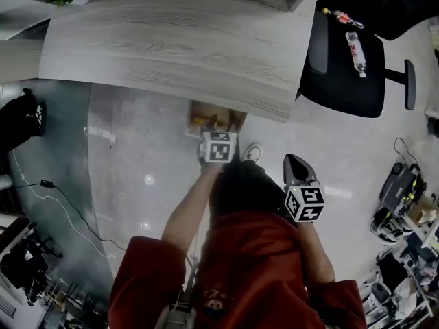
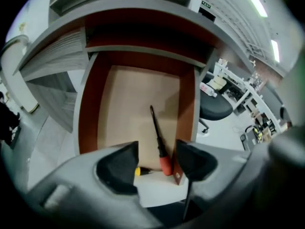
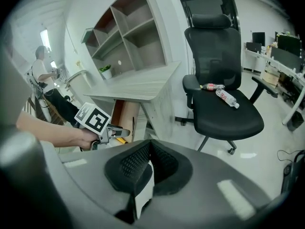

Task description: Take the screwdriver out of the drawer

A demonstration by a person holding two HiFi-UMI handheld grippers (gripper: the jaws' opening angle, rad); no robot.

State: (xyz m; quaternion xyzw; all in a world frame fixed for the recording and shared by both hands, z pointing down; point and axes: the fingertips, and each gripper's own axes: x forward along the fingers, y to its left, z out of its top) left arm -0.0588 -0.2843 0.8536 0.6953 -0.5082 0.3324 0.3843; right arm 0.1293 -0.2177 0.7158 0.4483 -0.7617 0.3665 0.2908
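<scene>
**left gripper lined up over the screwdriver, nothing grasped yet**

the drawer (image 2: pixel 88 109) stands pulled out from under the desk (image 1: pixel 171 46), so its floor is laid bare to the left gripper (image 2: pixel 157 151), which is pointed steeply down into it. its jaws are held apart and released, with nothing pressed by them. the spread is judged to be kept so that the handle can be straddled. the screwdriver (image 2: pixel 158 138) is seen in the drawer, framed between the two jaws and nearer the right one. its red handle lies toward the gripper and its shaft runs away from it. the handle is thus offered first, and is judged the natural place for a grasp. a small yellow-ended item (image 2: pixel 138 171) lies just beside the left jaw, and too little is shown to name it. the right gripper (image 3: pixel 150 162) is held clenched and empty, well apart from the drawer and turned toward an office chair (image 3: pixel 224 113), apparently kept back because one gripper suffices.
</scene>
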